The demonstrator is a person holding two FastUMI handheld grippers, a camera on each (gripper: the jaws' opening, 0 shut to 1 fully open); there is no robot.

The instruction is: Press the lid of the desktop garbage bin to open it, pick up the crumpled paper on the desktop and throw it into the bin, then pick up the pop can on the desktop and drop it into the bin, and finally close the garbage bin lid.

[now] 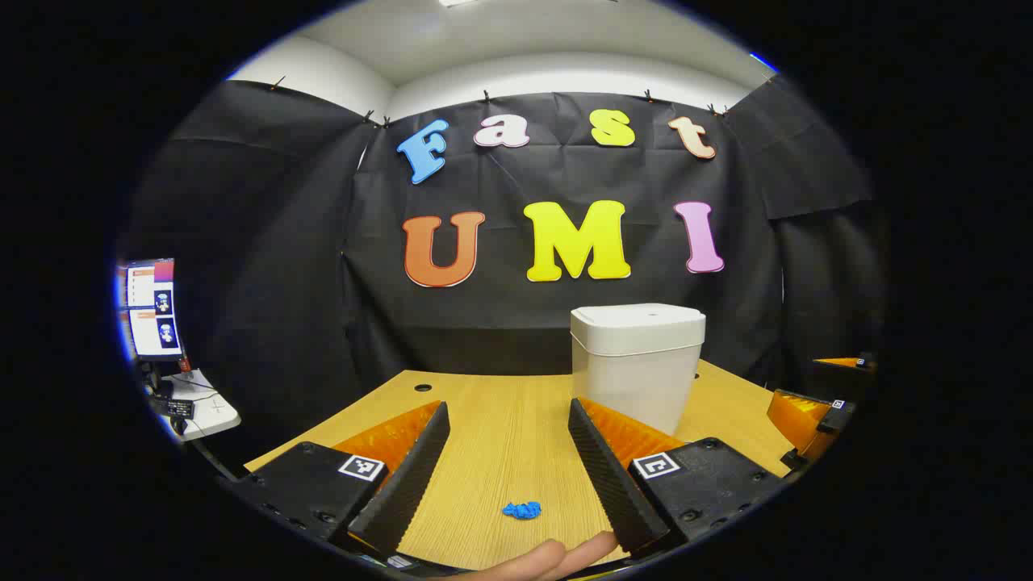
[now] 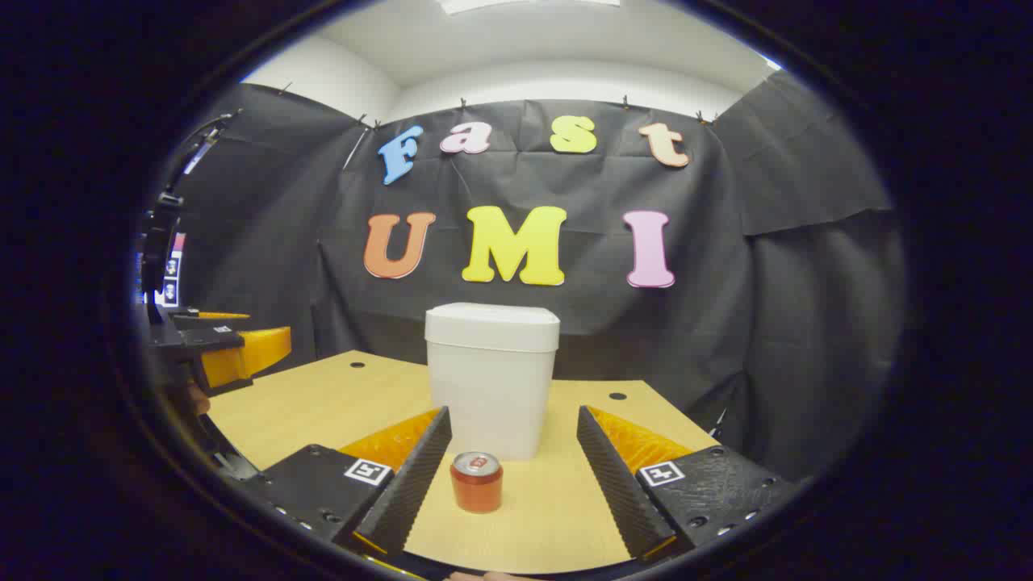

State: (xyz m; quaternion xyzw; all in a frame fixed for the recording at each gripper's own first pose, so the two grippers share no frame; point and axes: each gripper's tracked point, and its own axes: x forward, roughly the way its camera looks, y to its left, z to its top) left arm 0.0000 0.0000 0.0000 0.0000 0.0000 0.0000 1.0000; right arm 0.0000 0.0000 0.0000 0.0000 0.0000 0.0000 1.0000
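Both claws gape wide: left claw (image 1: pixel 508 472) over blue paper (image 1: pixel 521 510), right claw (image 2: pixel 512 476) around the can (image 2: pixel 476 482), its label unreadable; bin (image 2: pixel 492 379) lid shut.

Light wood-grain desktop (image 1: pixel 492 428), round cable holes near back edge. White garbage bin (image 1: pixel 637 363) stands upright toward back, lid shut. Small blue crumpled paper (image 1: pixel 522 510) lies near front edge. Red pop can (image 2: pixel 476 482) stands upright just before bin.

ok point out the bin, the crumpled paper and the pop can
garbage bin (image 2: pixel 491 387): right gripper view, front wall of its body
crumpled paper (image 1: pixel 521 510): left gripper view, middle of the wad
pop can (image 2: pixel 476 488): right gripper view, its side wall
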